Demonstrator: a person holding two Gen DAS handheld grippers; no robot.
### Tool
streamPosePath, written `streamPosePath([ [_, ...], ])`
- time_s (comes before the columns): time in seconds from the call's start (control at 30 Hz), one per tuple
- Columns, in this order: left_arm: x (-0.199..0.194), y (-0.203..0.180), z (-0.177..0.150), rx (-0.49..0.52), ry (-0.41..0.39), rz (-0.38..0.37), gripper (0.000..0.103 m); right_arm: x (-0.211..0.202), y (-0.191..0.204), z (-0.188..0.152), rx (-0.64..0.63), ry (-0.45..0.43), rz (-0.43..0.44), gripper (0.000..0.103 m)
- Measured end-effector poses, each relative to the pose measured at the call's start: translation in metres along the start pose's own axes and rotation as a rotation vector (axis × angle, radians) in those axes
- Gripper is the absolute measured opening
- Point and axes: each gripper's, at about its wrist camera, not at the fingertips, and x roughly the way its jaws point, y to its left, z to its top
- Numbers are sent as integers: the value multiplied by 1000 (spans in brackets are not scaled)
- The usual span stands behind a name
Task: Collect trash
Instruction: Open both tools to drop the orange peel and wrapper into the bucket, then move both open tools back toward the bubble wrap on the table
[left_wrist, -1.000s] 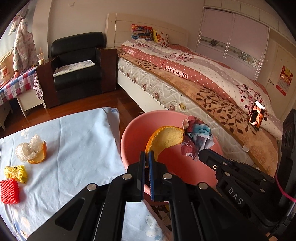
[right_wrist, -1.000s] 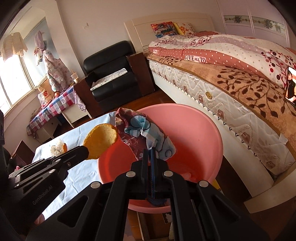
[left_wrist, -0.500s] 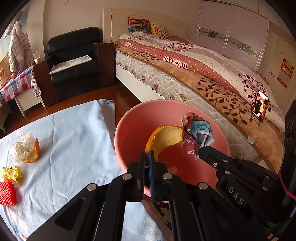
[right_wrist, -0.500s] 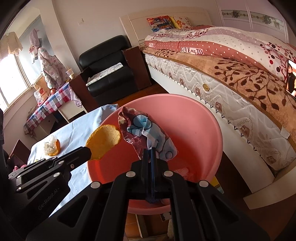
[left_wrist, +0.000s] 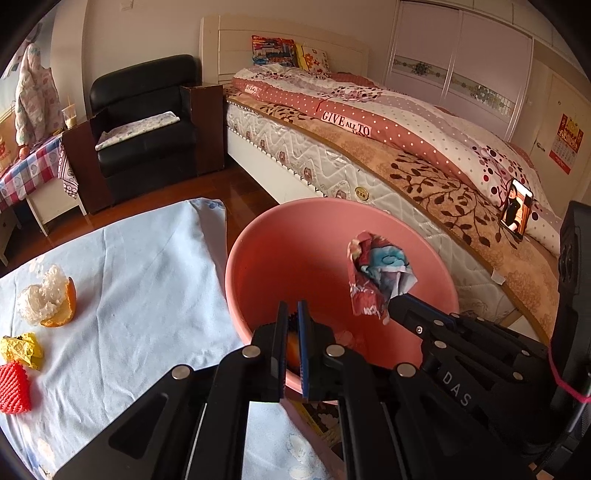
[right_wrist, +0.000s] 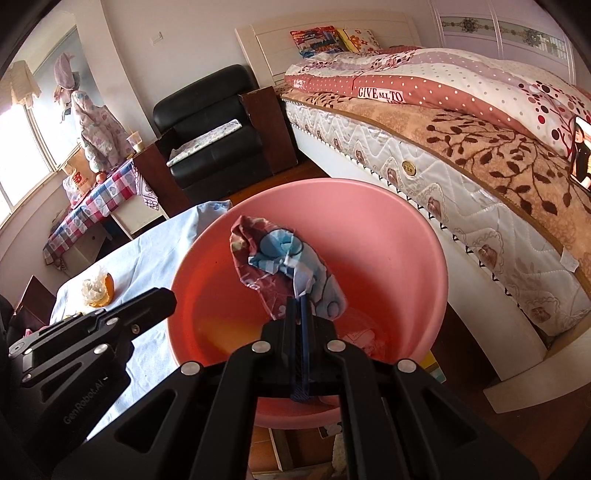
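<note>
A pink basin (left_wrist: 280, 236) (right_wrist: 399, 236) stands past the right edge of the blue-clothed table (left_wrist: 140, 266). My left gripper (left_wrist: 292, 314) is slightly open and empty over the basin's near rim; an orange peel (left_wrist: 293, 350) lies in the basin below it, seen between the fingers. My right gripper (right_wrist: 298, 301) is shut on a crumpled red and blue wrapper (right_wrist: 280, 258) (left_wrist: 376, 273) held above the basin. On the table lie another orange peel with white foam net (left_wrist: 48, 299) (right_wrist: 96, 290), a yellow crumpled wrapper (left_wrist: 22, 349) and a red foam net (left_wrist: 13, 384).
A bed (left_wrist: 406, 155) runs along the right behind the basin, with a phone (left_wrist: 515, 212) propped on it. A black armchair (left_wrist: 144, 122) and a checked side table (left_wrist: 26, 173) stand at the back left. Wooden floor lies between.
My left gripper opened a little and let go of the orange peel, which dropped into the basin. Both grippers moved further over the basin. The right gripper still holds the wrapper.
</note>
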Motion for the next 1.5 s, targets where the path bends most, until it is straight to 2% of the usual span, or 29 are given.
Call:
streamPosePath([
  [0.07,-1,0,0,-3,-2,0,12,0,0,0,0,1,-5,3],
  [0.13,-2,2,0,-9,-5,1,24,1,1,0,-2,3,-10,3],
  [0.2,-5,4,0,-14,-11,4,30,0,2,0,-5,5,-14,3],
  [0.5,-19,19,2,-55,-33,4,44,-2,5,0,-1,12,-11,4],
  [0.53,-22,21,2,-61,-38,3,46,-4,6,0,-1,10,-4,6],
  [0.63,-31,27,0,-72,-53,-1,51,-11,10,1,6,-8,20,30],
  [0.77,-47,34,-4,-78,-70,-6,54,-21,19,0,3,-21,71,40],
  [1.03,-84,62,-17,-116,-112,6,54,-39,62,-6,-75,-47,127,41],
  [1.23,-115,99,-32,-158,-162,76,54,-41,96,-13,-132,-43,162,41],
  [1.5,-148,176,-59,-253,-206,199,54,-33,140,-22,-186,-13,219,41],
])
